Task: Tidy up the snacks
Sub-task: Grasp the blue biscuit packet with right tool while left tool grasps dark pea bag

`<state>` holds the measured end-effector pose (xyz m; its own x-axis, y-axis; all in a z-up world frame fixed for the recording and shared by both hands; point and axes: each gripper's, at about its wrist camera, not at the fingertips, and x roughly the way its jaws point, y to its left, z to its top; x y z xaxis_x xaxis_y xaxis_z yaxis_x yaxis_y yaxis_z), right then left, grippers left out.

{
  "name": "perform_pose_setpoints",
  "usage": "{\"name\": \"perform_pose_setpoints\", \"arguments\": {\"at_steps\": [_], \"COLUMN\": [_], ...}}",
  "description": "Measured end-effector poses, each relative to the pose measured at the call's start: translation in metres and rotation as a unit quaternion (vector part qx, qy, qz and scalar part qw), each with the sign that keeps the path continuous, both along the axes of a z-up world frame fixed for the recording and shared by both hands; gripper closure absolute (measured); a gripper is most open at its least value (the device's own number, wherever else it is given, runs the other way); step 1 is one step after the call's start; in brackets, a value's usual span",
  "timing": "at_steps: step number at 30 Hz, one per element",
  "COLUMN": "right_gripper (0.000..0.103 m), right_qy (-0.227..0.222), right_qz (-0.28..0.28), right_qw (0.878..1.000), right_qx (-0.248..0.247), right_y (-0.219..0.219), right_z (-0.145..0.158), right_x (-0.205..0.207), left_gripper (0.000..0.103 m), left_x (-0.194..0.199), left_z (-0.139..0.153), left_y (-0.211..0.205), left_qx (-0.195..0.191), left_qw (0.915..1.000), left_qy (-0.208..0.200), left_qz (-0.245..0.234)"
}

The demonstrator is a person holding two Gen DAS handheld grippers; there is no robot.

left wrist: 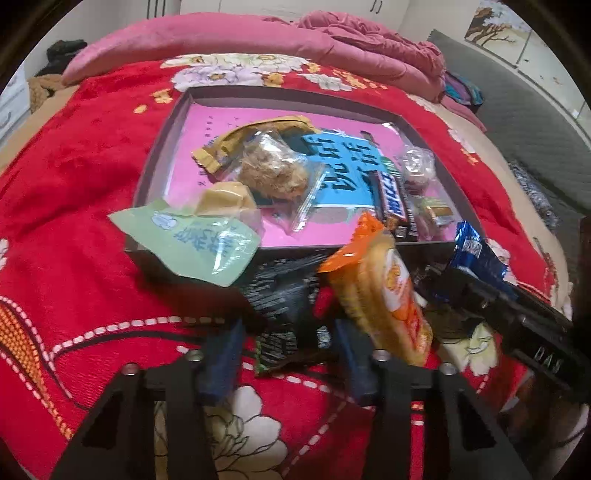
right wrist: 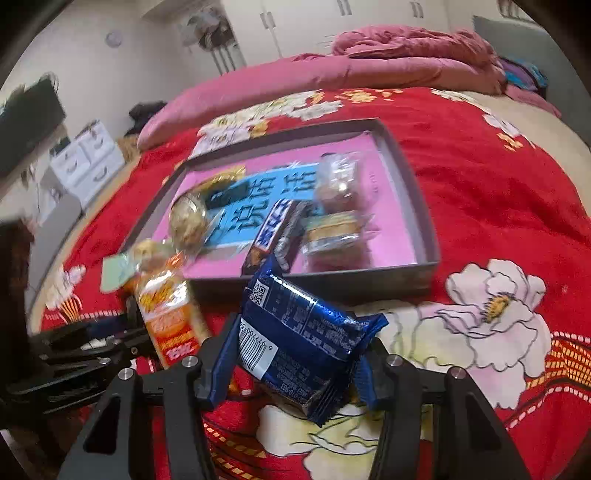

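This is a bedroom in a home. A bed fills most of both views, covered by a red blanket (left wrist: 92,155) printed with large pale flowers. Beyond the blanket, at its far edge, lies a long pink pillow (left wrist: 207,40), and a crumpled pink quilt (right wrist: 413,44) is heaped just behind it. White wardrobe doors (right wrist: 332,26) stand against the wall past the quilt. Left of the bed sits a small white chest of drawers (right wrist: 88,158).
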<state>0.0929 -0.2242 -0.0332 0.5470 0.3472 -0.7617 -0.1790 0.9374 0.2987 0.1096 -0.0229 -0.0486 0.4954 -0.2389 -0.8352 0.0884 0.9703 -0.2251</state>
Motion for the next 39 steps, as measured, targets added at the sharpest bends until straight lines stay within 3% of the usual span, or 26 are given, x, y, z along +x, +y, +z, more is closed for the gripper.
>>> {"name": "perform_pose_setpoints", "arguments": {"at_steps": [6,20,30,39], "right_gripper": [0.049,0.049,0.049,0.049], "right_qy": [-0.003,-0.008,-0.031,-0.051], "right_qz": [-0.028,-0.048,-0.033,-0.030], "right_qw": [0.999,0.998,0.998,0.997], "right_qx": [0.038,0.049,0.038,0.042], "right_y": [-0.022,-0.040,-0.028,-0.028], "right_z": [0.006,0.008,0.016,0.025], "right_x": [0.001,0.004,0.001,-0.002], "left_gripper": [0.063,0.067,0.067,0.067], "left_x": [-0.001,-0.017,-0.037,-0.041], "left_z": [0.002,0.013,0.041,0.055], "left_y": [0.001,0.025,0.037,0.036], "left_qx": [-0.012,-0.024,-0.022,-0.034], "left_qw": [0.9999,0.9995,0.9962,0.9924], "left_qy": [0.001,-0.014,-0.083,-0.117], "left_qz": [-0.004,0.017,0.017,0.018]}}
